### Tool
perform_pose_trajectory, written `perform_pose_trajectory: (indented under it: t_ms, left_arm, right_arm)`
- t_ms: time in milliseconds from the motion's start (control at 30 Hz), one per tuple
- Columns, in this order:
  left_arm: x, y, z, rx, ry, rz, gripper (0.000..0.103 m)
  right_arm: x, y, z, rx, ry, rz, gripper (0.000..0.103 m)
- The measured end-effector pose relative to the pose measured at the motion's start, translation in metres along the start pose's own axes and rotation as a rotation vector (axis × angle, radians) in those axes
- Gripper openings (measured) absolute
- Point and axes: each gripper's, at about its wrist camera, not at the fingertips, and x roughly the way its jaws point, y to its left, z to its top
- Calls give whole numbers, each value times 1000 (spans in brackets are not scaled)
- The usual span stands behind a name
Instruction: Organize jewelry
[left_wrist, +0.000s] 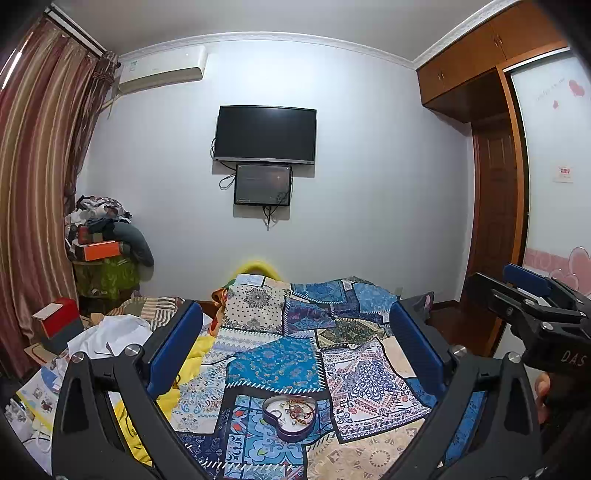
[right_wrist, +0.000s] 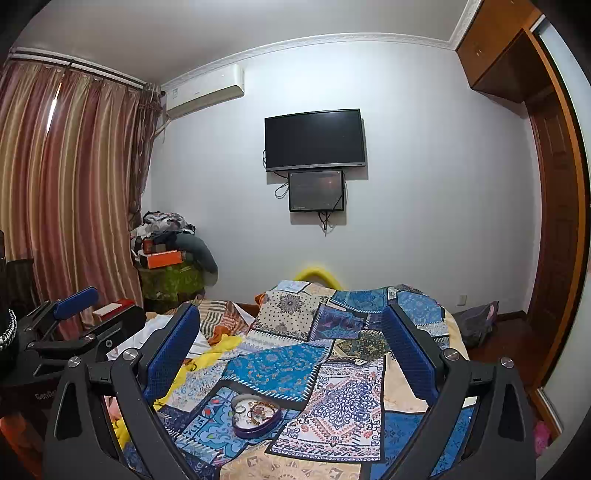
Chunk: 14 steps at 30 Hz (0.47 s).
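Observation:
A purple heart-shaped tin (left_wrist: 291, 416) lies open on the patchwork bedspread (left_wrist: 280, 362) and holds several bracelets and rings. It also shows in the right wrist view (right_wrist: 257, 414). My left gripper (left_wrist: 295, 343) is open and empty, held above and short of the tin. My right gripper (right_wrist: 291, 347) is open and empty too, likewise above the tin. The right gripper shows at the right edge of the left wrist view (left_wrist: 532, 295); the left gripper shows at the left edge of the right wrist view (right_wrist: 74, 314).
The bedspread (right_wrist: 325, 387) covers the bed. White and yellow cloth and papers (left_wrist: 110, 339) lie at the left. A red and white box (left_wrist: 57, 317) and piled clothes (left_wrist: 107, 236) stand by the curtain. A wooden wardrobe (left_wrist: 495, 221) is on the right.

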Motion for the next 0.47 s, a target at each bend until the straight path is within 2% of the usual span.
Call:
perform_pose_trajectory:
  t_ms: [467]
  left_arm:
    - [3,2,-1,-11,10,5,102]
  right_arm:
    - [3,3,1,3,15,0,98]
